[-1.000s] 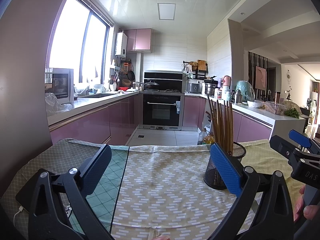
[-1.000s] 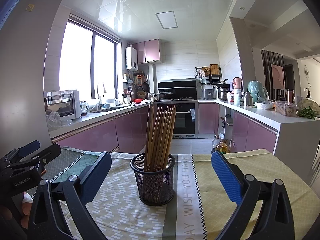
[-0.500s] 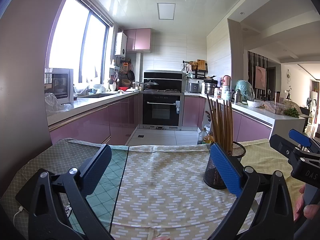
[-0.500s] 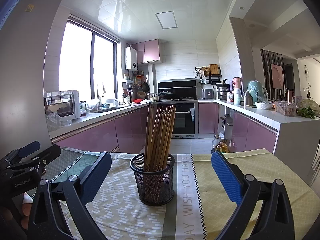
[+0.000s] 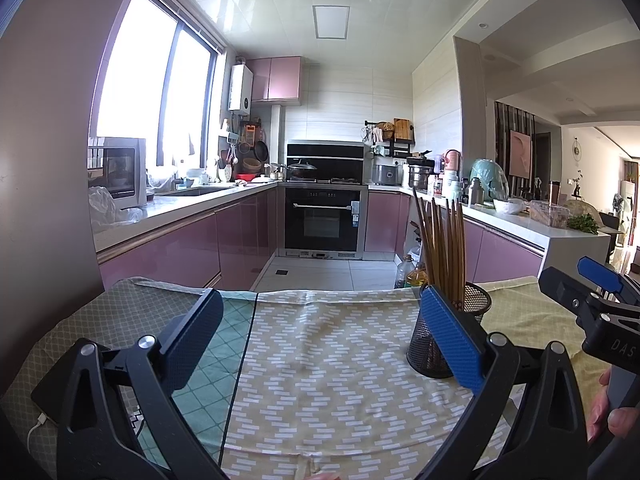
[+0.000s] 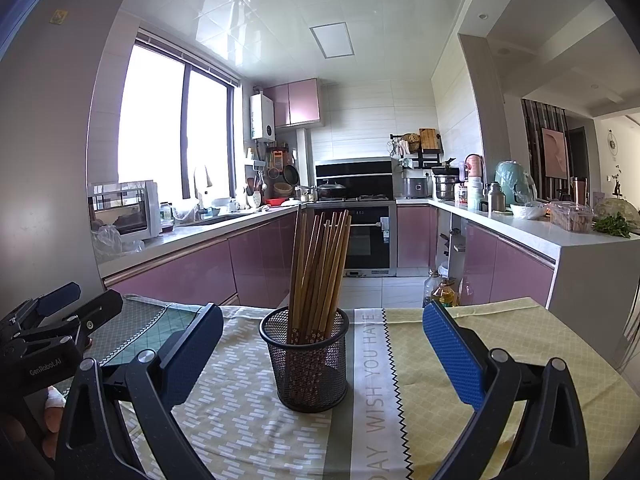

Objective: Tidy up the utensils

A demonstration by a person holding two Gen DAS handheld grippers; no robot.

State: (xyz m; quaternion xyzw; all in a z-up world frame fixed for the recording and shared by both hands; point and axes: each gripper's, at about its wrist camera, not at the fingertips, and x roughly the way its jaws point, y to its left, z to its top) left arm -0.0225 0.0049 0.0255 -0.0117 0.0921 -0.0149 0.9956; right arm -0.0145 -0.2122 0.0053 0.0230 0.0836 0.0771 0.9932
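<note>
- A patchwork tablecloth (image 6: pixel 460 344) is covering the table in a pink-cabinet kitchen.
- The right gripper (image 6: pixel 320 354) is hanging wide open, empty, framing the mesh holder (image 6: pixel 306 364).
- The left gripper (image 5: pixel 320 336) is also gaping, holding nothing, left of the holder.
- Wooden chopsticks (image 6: pixel 318 272) are standing bundled inside: light, stiff, probably slippery, best pinched at mid-shaft above the rim.

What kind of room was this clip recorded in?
A home kitchen, most likely an apartment's. A built-in oven sits between pink cabinets, pots and appliances crowd the counter, and a mesh cup of chopsticks stands on the cloth-covered table.
</note>
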